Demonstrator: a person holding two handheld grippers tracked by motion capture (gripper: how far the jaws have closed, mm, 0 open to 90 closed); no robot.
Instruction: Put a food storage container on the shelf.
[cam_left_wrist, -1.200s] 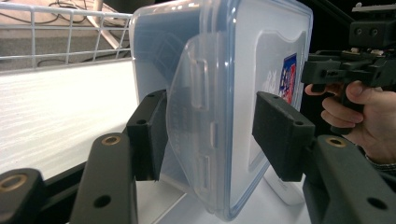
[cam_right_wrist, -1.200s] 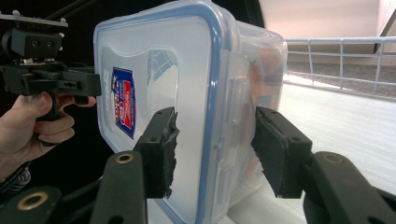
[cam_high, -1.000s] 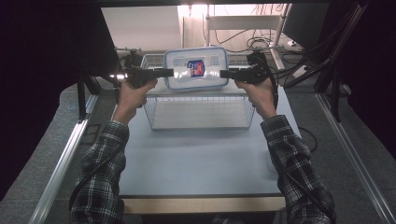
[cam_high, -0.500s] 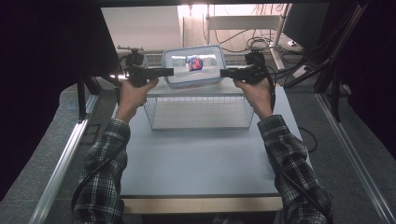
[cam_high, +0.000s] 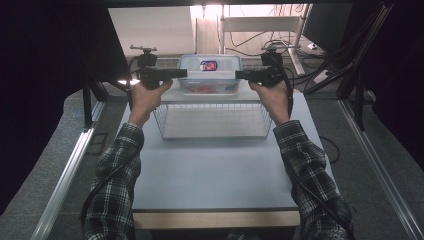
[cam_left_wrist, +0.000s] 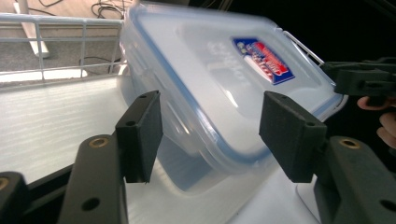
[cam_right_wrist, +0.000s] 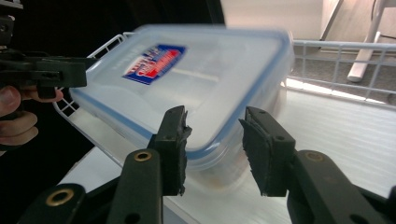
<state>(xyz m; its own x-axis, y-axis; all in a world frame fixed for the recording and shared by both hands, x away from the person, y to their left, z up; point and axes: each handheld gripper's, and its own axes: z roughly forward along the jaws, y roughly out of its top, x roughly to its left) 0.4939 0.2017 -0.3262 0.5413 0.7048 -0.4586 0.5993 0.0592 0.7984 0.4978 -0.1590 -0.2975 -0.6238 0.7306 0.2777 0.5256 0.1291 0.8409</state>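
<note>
A clear plastic food container with a blue-sealed lid and a red and blue label sits at the far rim of a wire basket. My left gripper points at its left end and my right gripper at its right end. In the left gripper view the container is blurred and tilted beyond the left gripper. Those jaws have just been closing and stand wide of it. In the right gripper view the right gripper, also closing, flanks a corner of the blurred container without a visible press.
The basket stands at the far half of a grey table. Cables and dark frame posts lie behind and to the right. Each gripper view shows the other gripper across the container, the right gripper and the left gripper.
The container's label has shifted a little toward the far side, as if the box tipped. Both hands stay nearly where they were at its ends.
</note>
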